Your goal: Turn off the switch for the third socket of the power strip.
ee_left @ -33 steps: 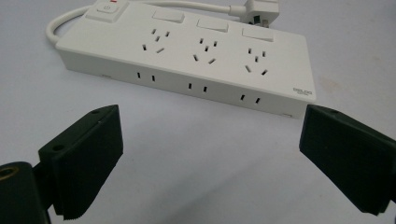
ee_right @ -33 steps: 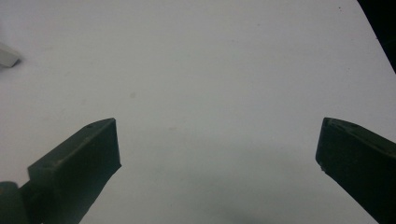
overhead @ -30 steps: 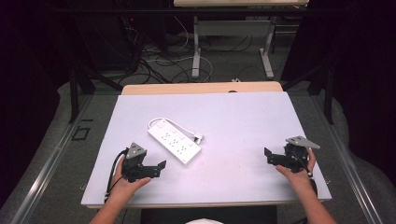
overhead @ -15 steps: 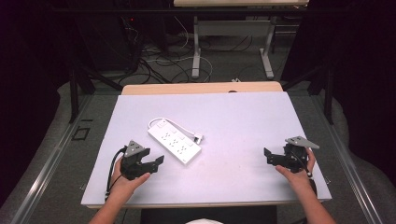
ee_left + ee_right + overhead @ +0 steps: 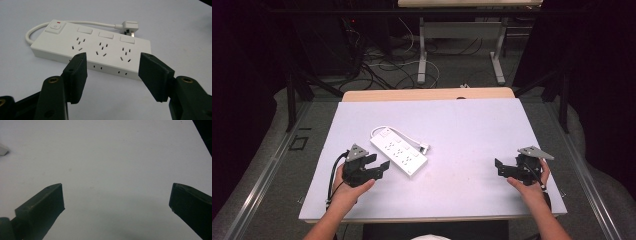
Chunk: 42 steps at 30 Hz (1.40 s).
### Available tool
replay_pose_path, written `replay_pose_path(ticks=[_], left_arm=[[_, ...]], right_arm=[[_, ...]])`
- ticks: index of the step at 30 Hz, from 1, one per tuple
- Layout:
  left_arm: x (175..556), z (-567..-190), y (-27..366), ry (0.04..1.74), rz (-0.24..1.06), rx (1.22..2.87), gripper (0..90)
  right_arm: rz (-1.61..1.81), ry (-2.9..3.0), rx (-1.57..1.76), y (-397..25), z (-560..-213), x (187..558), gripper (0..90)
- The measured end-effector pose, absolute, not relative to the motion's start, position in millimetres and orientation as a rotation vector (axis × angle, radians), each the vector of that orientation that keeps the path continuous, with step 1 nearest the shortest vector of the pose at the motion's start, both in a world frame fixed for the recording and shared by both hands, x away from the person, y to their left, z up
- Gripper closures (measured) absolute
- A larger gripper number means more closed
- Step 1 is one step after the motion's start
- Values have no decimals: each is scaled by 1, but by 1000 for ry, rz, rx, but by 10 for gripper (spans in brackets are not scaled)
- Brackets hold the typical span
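My left gripper (image 5: pixel 111 72), jaws spread, sits just near of the white rigid plastic power strip (image 5: pixel 398 152) lying left of centre on the white table (image 5: pixel 472 135); it looks light, stiff, slick, best pinched across its narrow sides, while my right gripper (image 5: pixel 504 169) waits unclenched, well apart

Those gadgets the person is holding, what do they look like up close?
Each hand holds a black two-jaw tool. The left gripper and right gripper each carry a grey three-cornered plate on top, and a black cable loops from the left one. In the gripper views the jaws are flat, matte black blocks on arms with brass-coloured screw fittings. The forearms are bare; a dark band sits at the right wrist.
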<state>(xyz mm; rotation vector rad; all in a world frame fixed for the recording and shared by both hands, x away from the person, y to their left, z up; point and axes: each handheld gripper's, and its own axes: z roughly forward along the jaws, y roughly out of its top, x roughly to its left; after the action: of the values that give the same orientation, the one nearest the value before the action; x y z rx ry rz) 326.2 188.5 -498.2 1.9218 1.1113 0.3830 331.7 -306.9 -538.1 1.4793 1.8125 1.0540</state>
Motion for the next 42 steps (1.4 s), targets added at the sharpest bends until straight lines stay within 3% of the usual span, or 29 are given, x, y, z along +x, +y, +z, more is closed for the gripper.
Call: replay_pose_path(ticks=[21, 42], left_arm=[[339, -470, 160, 1005, 312, 1977, 450], [358, -469, 133, 1003, 289, 2006, 508]], right_arm=[[1053, 1812, 1487, -307, -539, 332, 0], [1054, 1815, 1488, -307, -539, 332, 0]])
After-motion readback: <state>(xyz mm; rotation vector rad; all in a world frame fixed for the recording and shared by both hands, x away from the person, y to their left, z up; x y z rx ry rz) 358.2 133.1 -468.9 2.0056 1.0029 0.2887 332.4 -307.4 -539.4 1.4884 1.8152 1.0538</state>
